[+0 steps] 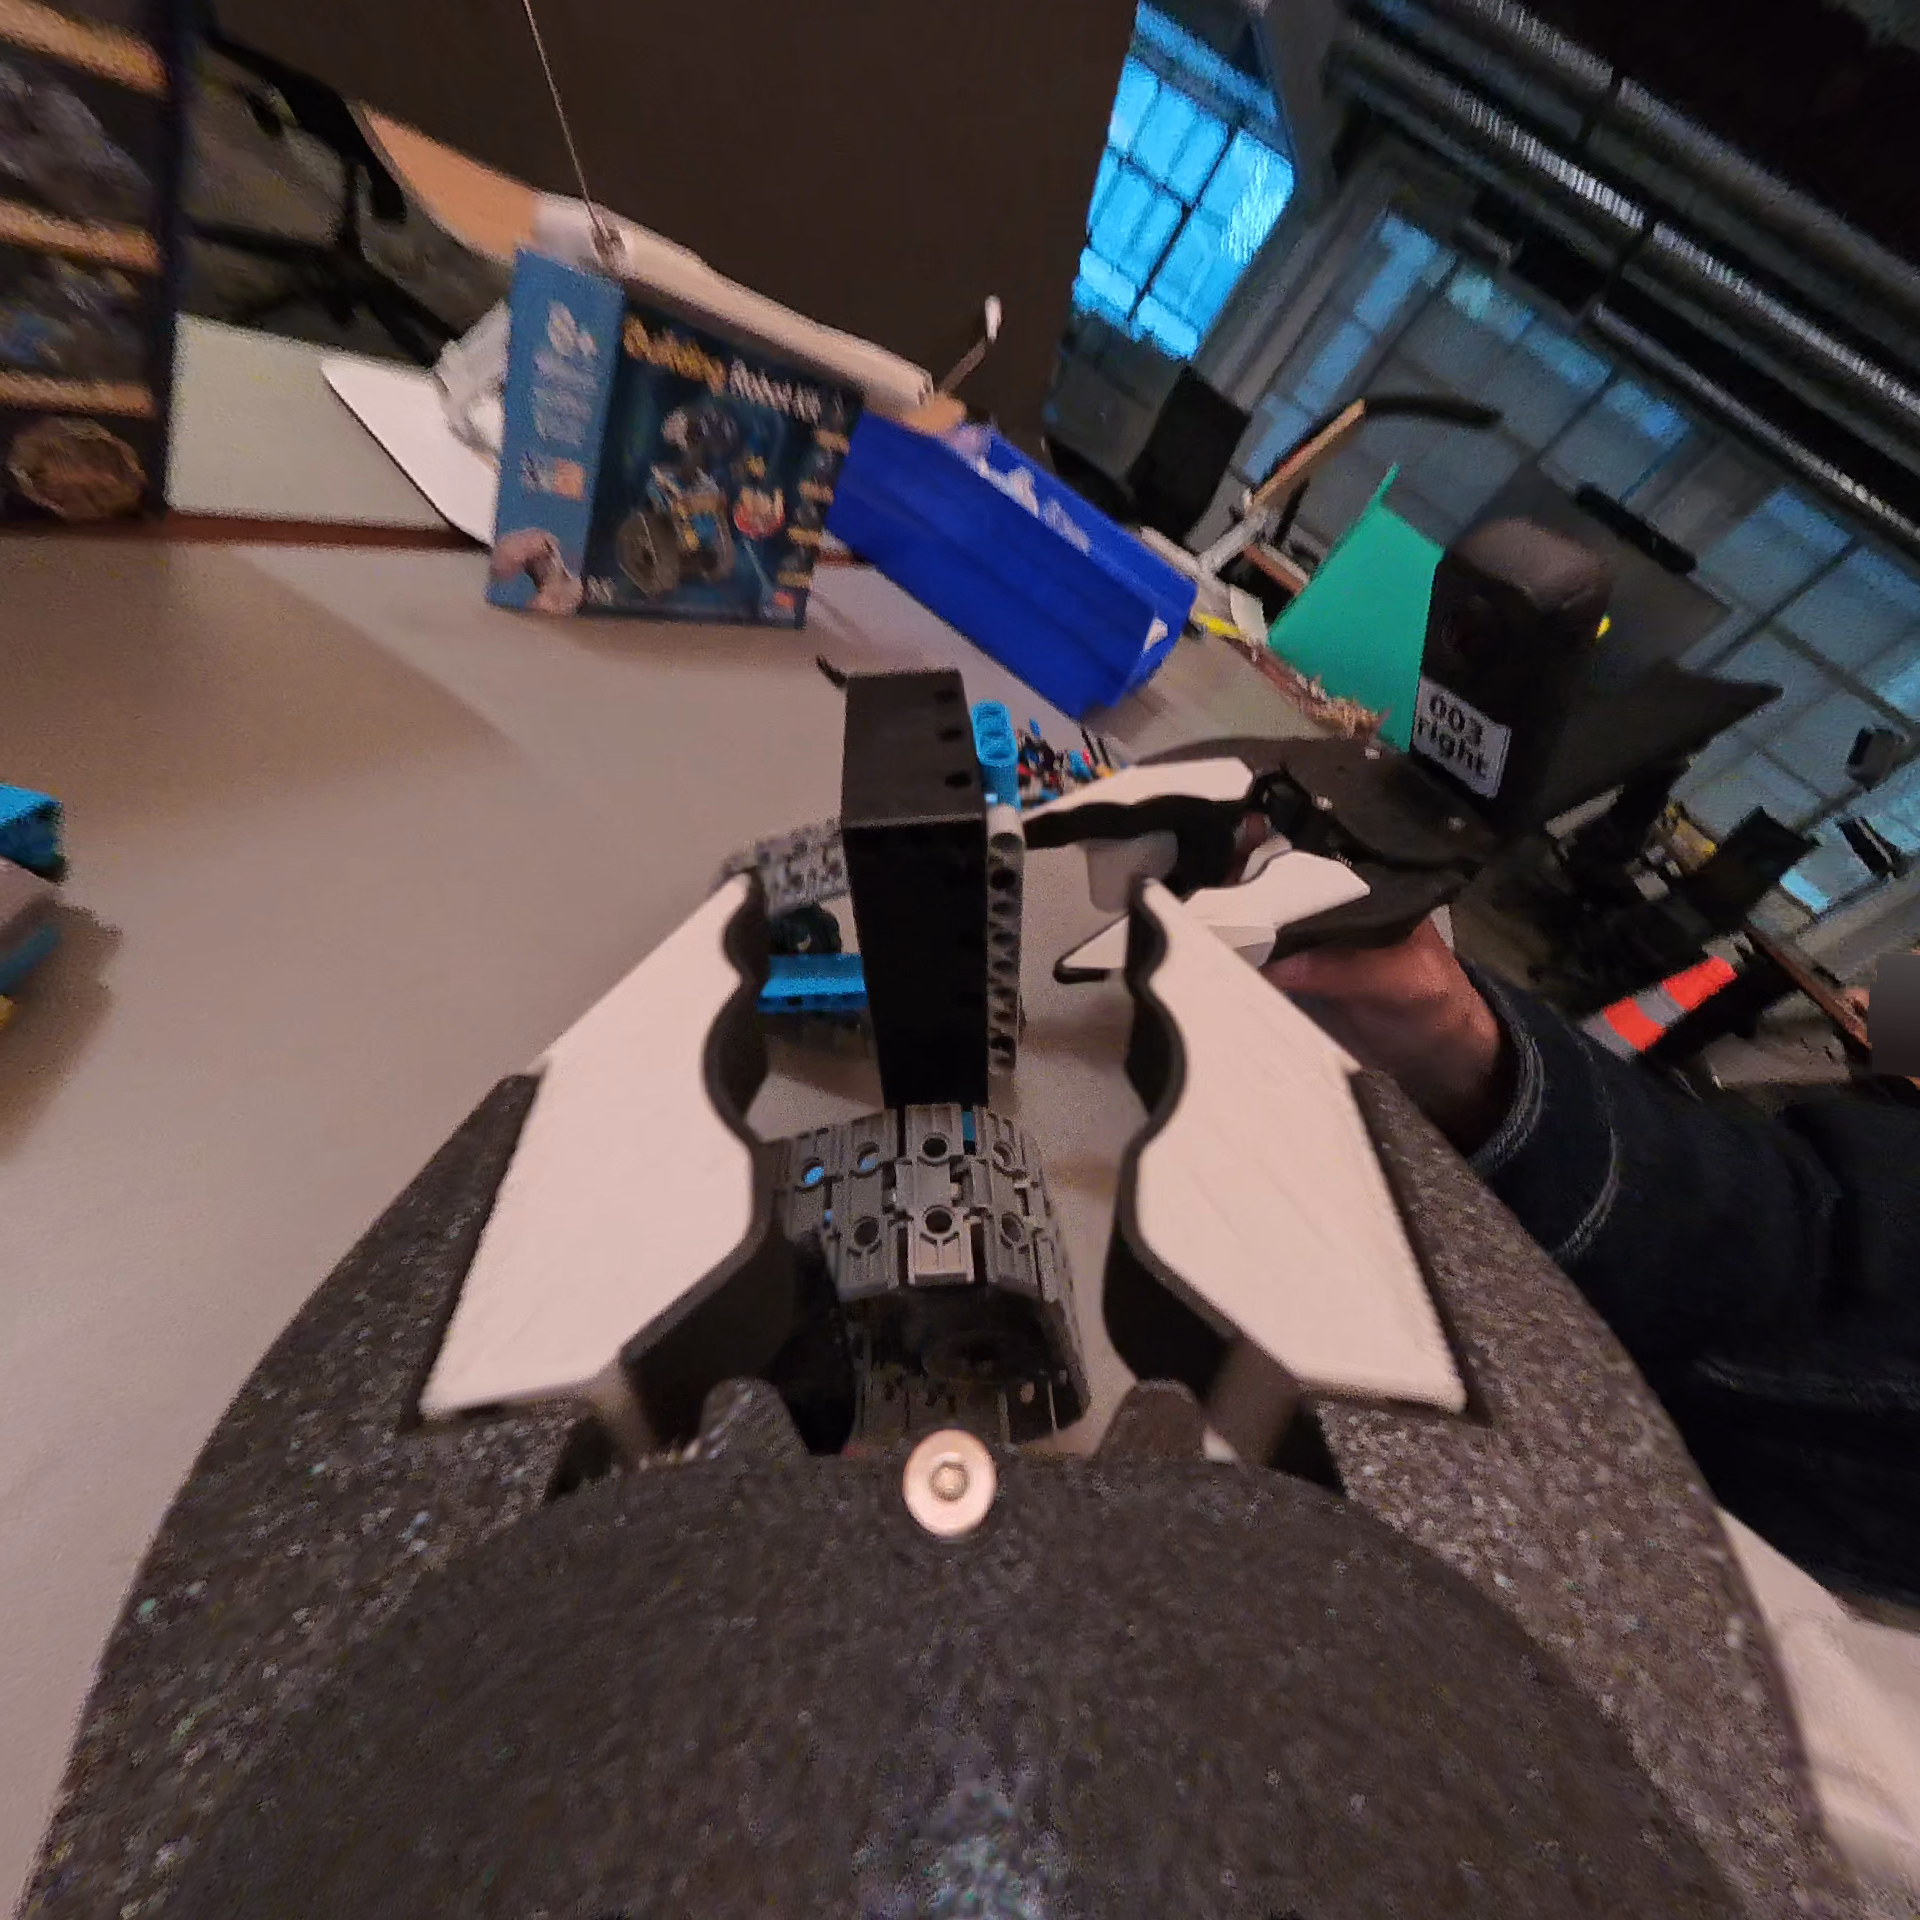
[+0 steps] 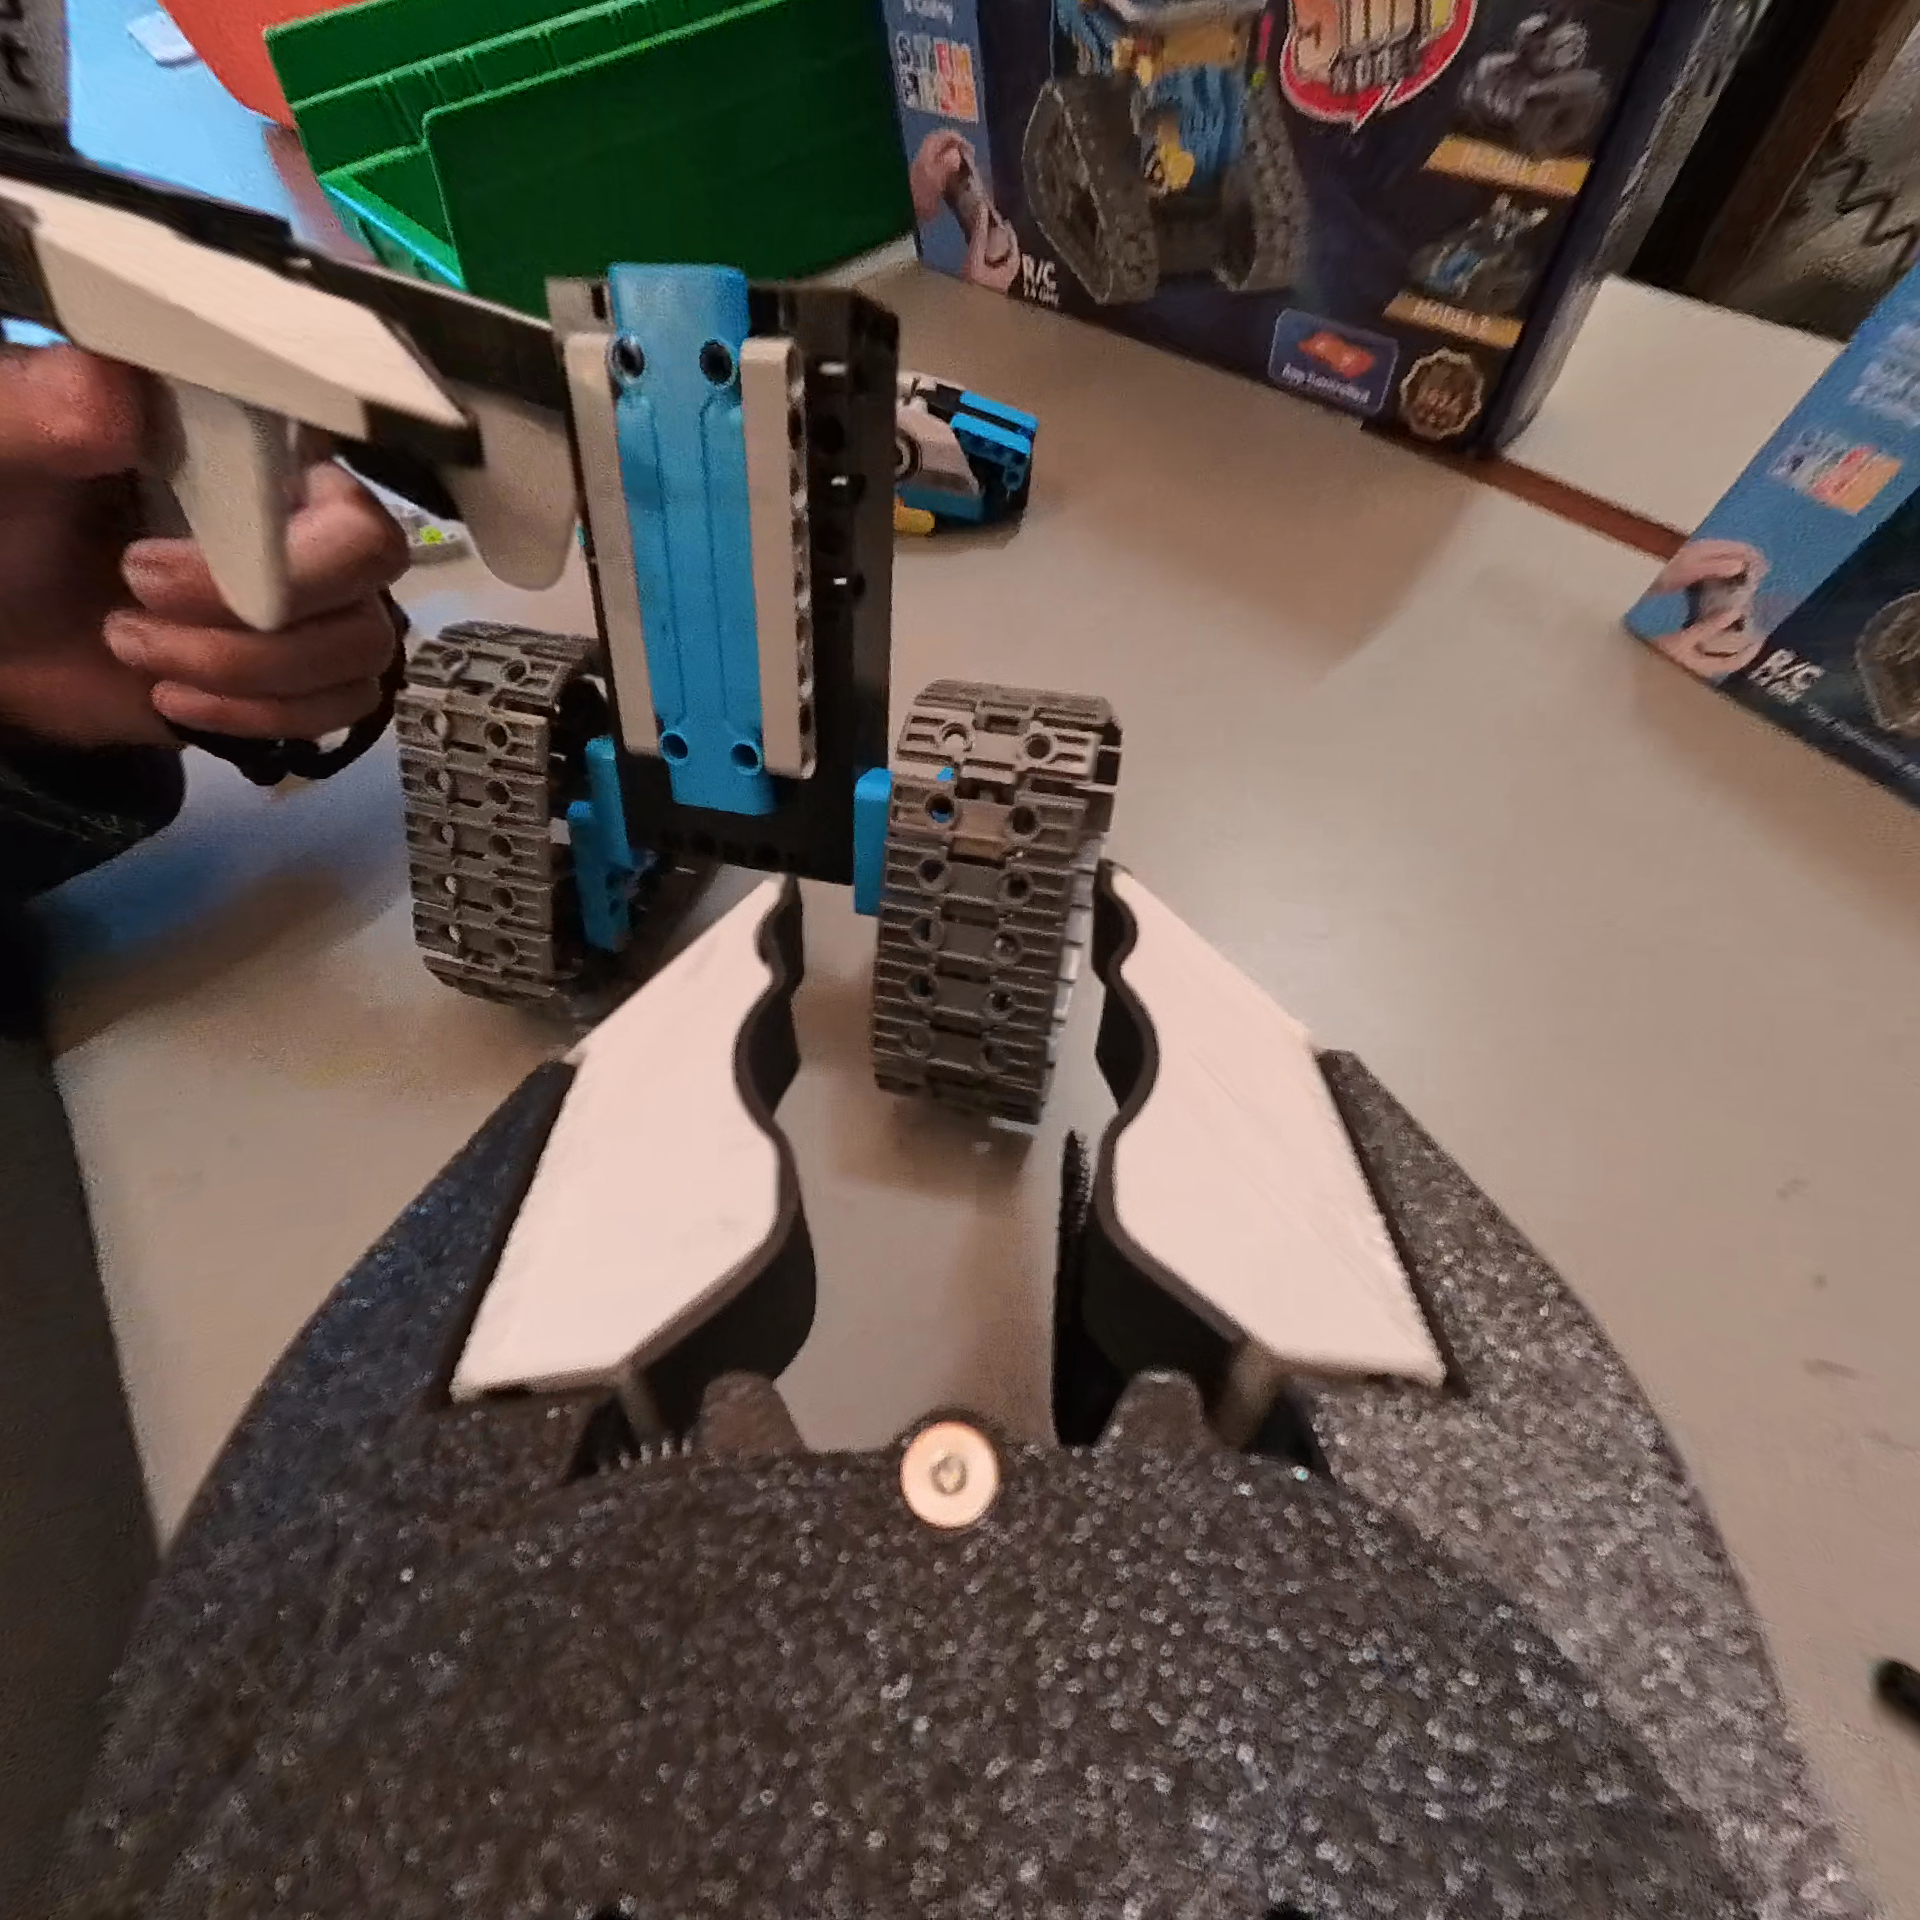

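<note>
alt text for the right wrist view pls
The right tongs hang open around one grey tracked wheel of a black-and-blue brick-built vehicle on a beige table. The left tongs touch its upper body; toy boxes stand behind.

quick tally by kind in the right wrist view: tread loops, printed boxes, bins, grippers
grey tread loops: 2
printed boxes: 2
green bin: 1
grippers, left gripper and right gripper: 2
total: 7
</note>
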A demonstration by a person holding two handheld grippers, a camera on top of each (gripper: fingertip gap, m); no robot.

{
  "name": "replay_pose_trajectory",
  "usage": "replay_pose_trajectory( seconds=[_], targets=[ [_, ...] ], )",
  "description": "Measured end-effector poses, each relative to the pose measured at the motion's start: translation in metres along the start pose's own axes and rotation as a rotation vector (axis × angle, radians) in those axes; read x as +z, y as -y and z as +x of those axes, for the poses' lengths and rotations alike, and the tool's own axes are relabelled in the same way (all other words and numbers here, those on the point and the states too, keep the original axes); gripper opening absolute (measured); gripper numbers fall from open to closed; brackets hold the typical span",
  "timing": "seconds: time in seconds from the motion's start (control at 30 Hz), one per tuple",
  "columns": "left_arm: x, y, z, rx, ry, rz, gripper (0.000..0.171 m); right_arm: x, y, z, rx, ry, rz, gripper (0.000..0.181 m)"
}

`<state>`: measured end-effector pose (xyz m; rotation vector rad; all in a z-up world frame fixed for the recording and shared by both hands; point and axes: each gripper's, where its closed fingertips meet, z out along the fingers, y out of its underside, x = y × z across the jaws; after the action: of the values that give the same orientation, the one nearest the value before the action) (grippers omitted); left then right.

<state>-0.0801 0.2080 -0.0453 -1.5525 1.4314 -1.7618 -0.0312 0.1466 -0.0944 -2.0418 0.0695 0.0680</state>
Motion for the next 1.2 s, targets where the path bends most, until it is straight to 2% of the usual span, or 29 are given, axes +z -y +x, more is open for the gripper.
replay_pose_trajectory(
  seconds=[0.07, 0.1, 0.17, 0.2, 0.27, 0.43, 0.57, 0.8, 1.0, 1.2],
  targets=[
    [0.009, -0.011, 0.003, 0.031, 0.004, -0.071, 0.071, 0.007, -0.005, 0.001, -0.032, -0.062, -0.027, 0.052],
    [0.014, -0.019, 0.004, 0.057, 0.006, -0.123, 0.070, 0.009, -0.007, 0.006, -0.056, -0.119, -0.046, 0.045],
    [0.023, -0.034, 0.004, 0.134, 0.037, -0.216, 0.057, 0.014, -0.008, 0.010, -0.095, -0.186, -0.062, 0.041],
    [0.027, -0.039, 0.004, 0.171, 0.054, -0.250, 0.050, 0.016, -0.007, 0.011, -0.103, -0.196, -0.054, 0.041],
    [0.029, -0.042, 0.000, 0.202, 0.103, -0.290, 0.052, 0.017, -0.007, 0.012, -0.081, -0.181, -0.052, 0.040],
    [0.023, -0.039, 0.003, 0.131, 0.077, -0.277, 0.035, 0.016, -0.006, 0.014, 0.028, -0.092, -0.064, 0.039],
    [0.023, -0.039, 0.005, 0.104, 0.073, -0.257, 0.035, 0.013, -0.002, 0.017, 0.000, -0.147, -0.058, 0.039],
    [0.024, -0.040, 0.006, 0.089, 0.080, -0.265, 0.035, 0.011, -0.005, 0.022, 0.003, -0.156, -0.063, 0.039],
    [0.019, -0.039, 0.014, 0.134, 0.023, -0.237, 0.034, 0.006, 0.000, 0.010, 0.035, 0.017, -0.018, 0.040],
    [0.005, -0.031, 0.039, 0.351, -0.088, -0.168, 0.033, -0.037, 0.048, -0.024, 0.188, 0.395, 0.246, 0.042]
  ],
)
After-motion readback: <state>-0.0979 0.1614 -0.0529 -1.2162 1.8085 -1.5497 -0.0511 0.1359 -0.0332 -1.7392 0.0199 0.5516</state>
